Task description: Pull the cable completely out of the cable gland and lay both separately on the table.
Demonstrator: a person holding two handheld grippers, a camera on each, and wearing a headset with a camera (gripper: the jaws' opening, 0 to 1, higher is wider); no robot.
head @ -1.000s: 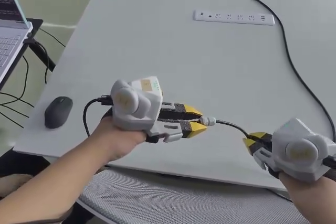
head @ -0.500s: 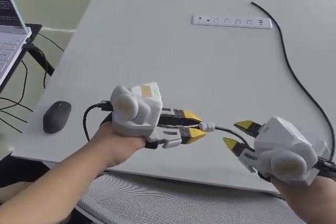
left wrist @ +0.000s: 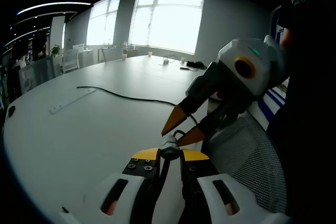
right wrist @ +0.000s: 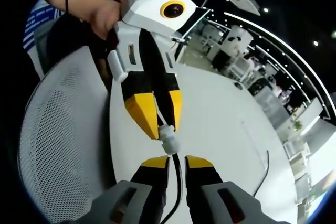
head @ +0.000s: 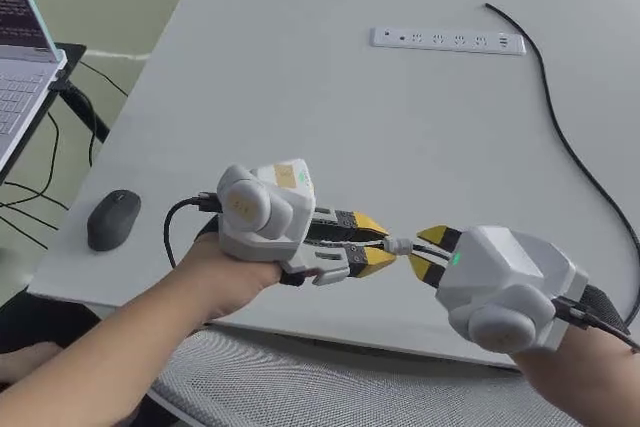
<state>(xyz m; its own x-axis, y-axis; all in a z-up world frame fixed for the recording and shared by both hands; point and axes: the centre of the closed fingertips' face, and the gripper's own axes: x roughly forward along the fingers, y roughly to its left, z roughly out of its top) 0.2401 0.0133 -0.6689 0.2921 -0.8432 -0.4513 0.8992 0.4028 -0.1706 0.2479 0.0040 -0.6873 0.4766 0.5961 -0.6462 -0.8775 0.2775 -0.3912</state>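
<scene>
The white cable gland [head: 400, 245] juts from between the yellow tips of my left gripper [head: 388, 243], which is shut on it just above the table's near edge. In the left gripper view the gland [left wrist: 169, 144] sits between my left gripper's [left wrist: 169, 153] tips. A thin black cable [right wrist: 177, 174] runs out of the gland [right wrist: 169, 141] and down between the jaws of my right gripper [right wrist: 177, 160]. Those jaws stand narrowly open on either side of the cable, tips nearly at the gland. My right gripper [head: 418, 251] faces the left one nose to nose.
On the white table [head: 300, 97] a power strip [head: 448, 40] lies at the back, and its black cord [head: 560, 127] trails down the right side. A black mouse [head: 113, 219] sits near the left corner. A laptop [head: 20, 57] stands off to the left. A mesh chair [head: 300, 377] is below the near edge.
My right gripper let go of the cable farther out, opened, and slid left along it up to the gland. The left gripper kept its hold and stayed put.
</scene>
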